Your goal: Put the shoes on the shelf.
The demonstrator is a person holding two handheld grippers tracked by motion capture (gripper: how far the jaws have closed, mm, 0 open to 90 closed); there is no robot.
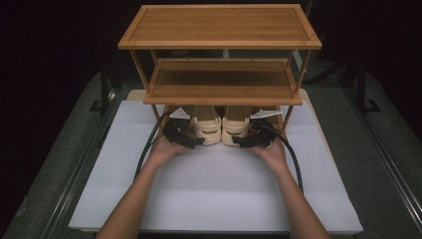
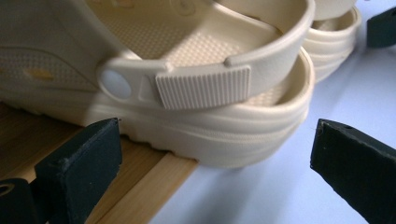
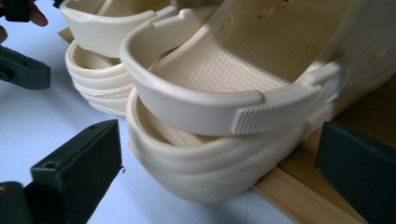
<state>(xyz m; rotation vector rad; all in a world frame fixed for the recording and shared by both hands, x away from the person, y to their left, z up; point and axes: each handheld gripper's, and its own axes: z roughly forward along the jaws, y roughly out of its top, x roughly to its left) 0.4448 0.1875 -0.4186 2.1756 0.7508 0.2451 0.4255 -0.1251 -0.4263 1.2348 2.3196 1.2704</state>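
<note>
Two cream clogs sit heels-out on the rack's bottom shelf (image 2: 144, 186), heels overhanging the white desk (image 1: 224, 189). Left claw (image 2: 215, 154) gapes around the left clog (image 2: 201, 135); right claw (image 3: 219, 163) gapes around the right clog (image 3: 224, 154). Neither is gripped yet; any lift remains.

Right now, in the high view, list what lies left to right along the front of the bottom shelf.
Left tongs → left cream clog → right cream clog → right tongs, all at the foot of the wooden rack on the white mat.
</note>
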